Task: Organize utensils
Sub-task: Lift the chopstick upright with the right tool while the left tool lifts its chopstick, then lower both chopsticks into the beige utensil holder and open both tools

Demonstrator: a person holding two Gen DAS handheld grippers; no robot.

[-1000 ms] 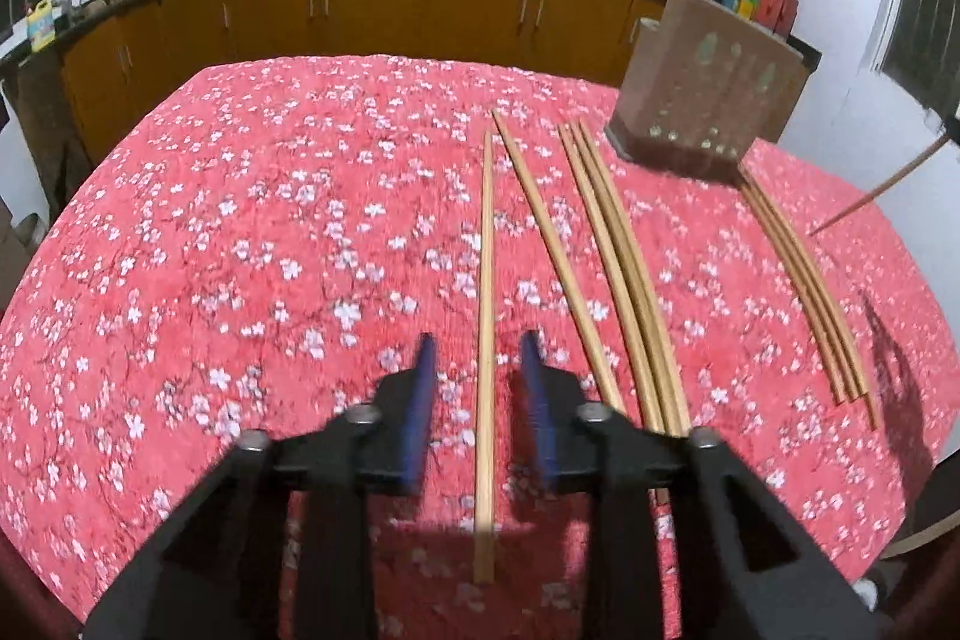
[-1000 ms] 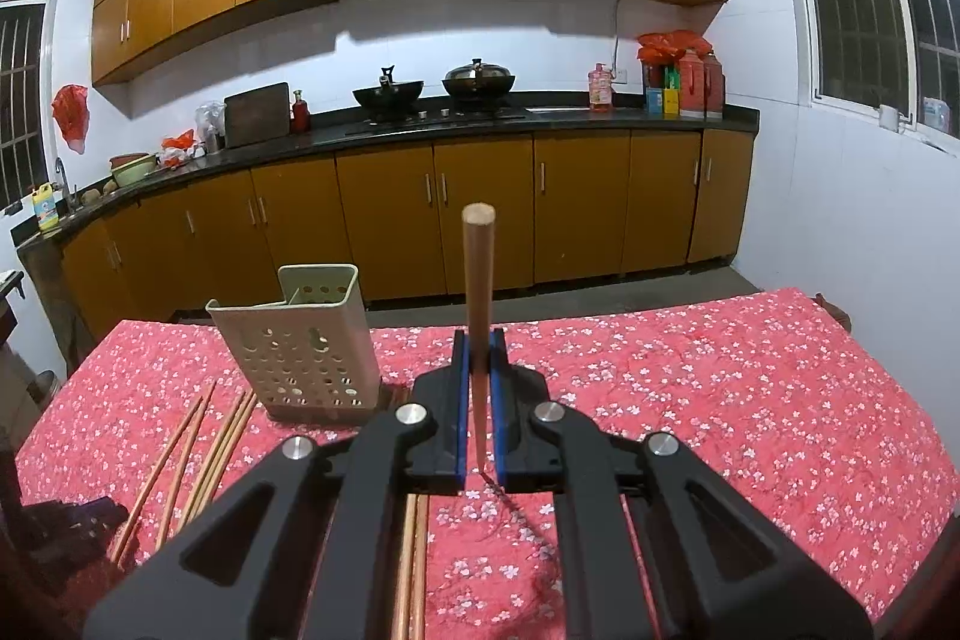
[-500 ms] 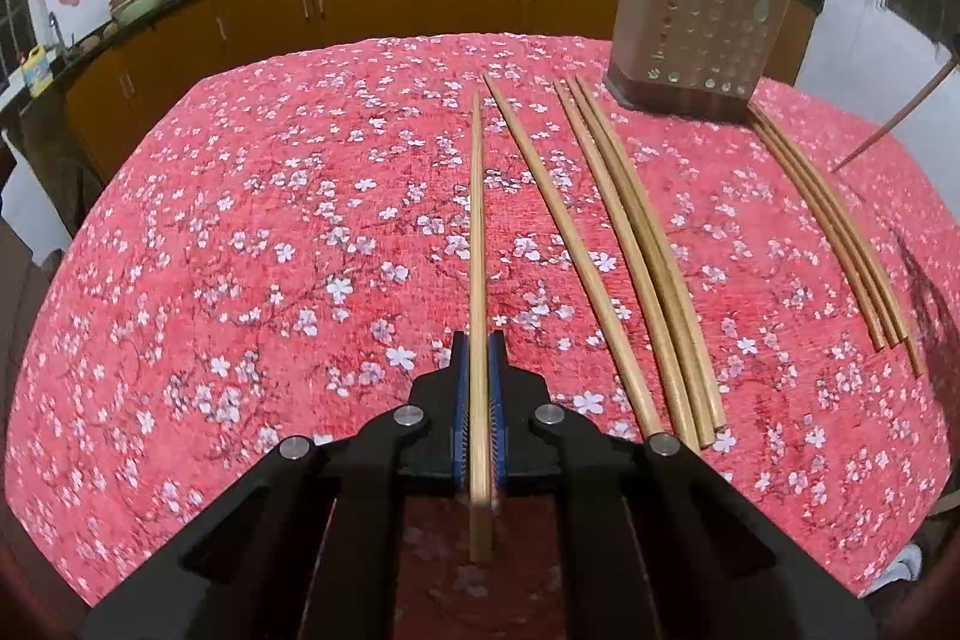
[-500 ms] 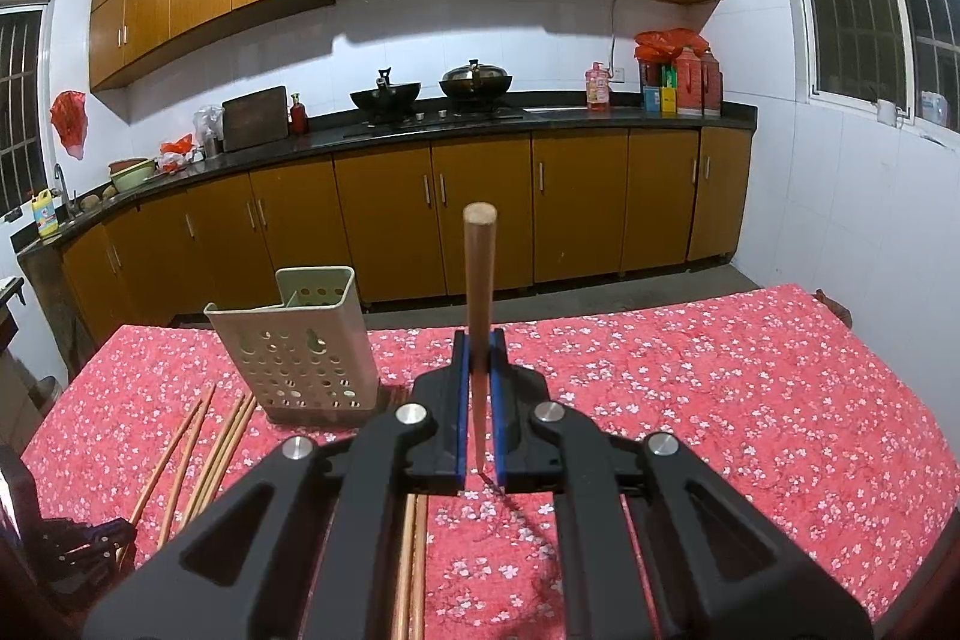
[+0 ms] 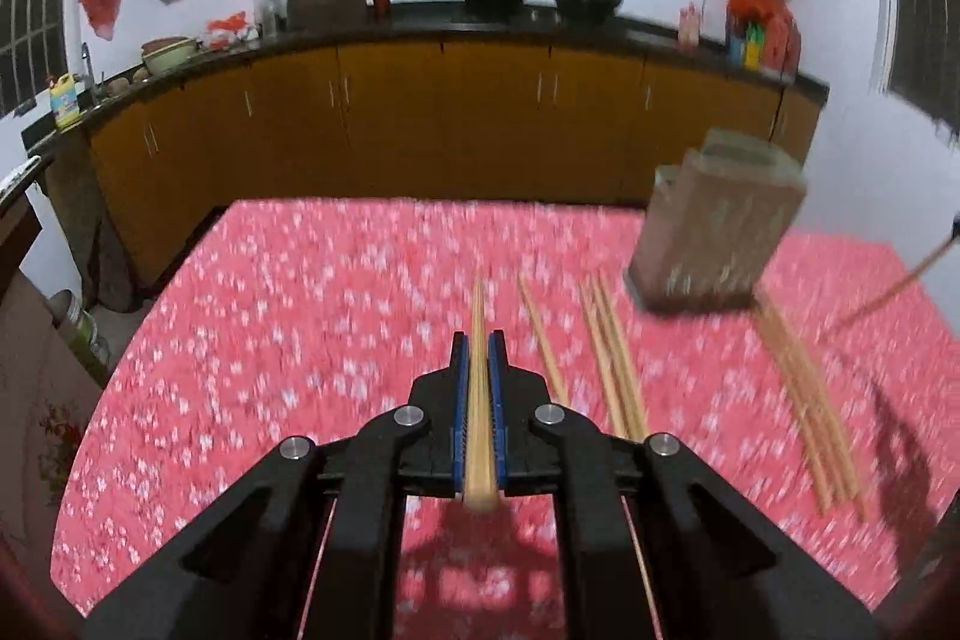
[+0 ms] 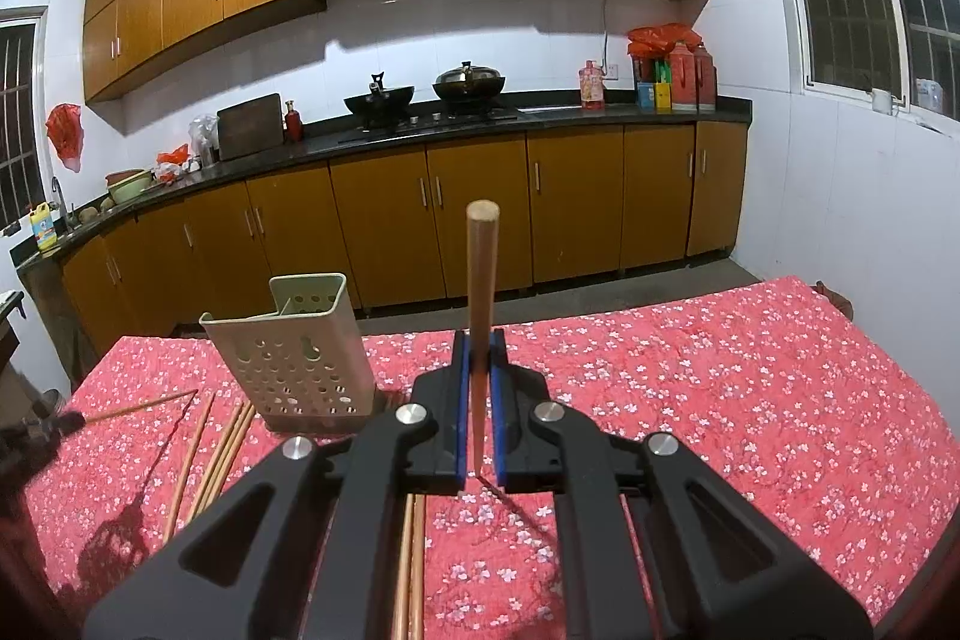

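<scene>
My left claw [image 5: 479, 370] is clamped on one chopstick [image 5: 479, 400], gripped lengthwise so it stays level off the red tablecloth [image 5: 300, 310]. More chopsticks [image 5: 612, 358] lie loose beside the holder [image 6: 300, 346], awaiting pickup. My right claw [image 6: 479, 382] pinches another chopstick [image 6: 482, 280] upright, I judge ready for dropping in.

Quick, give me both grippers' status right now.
Left gripper: shut on a chopstick, lifted off the table.
Right gripper: shut on another chopstick, pointing up.
</scene>
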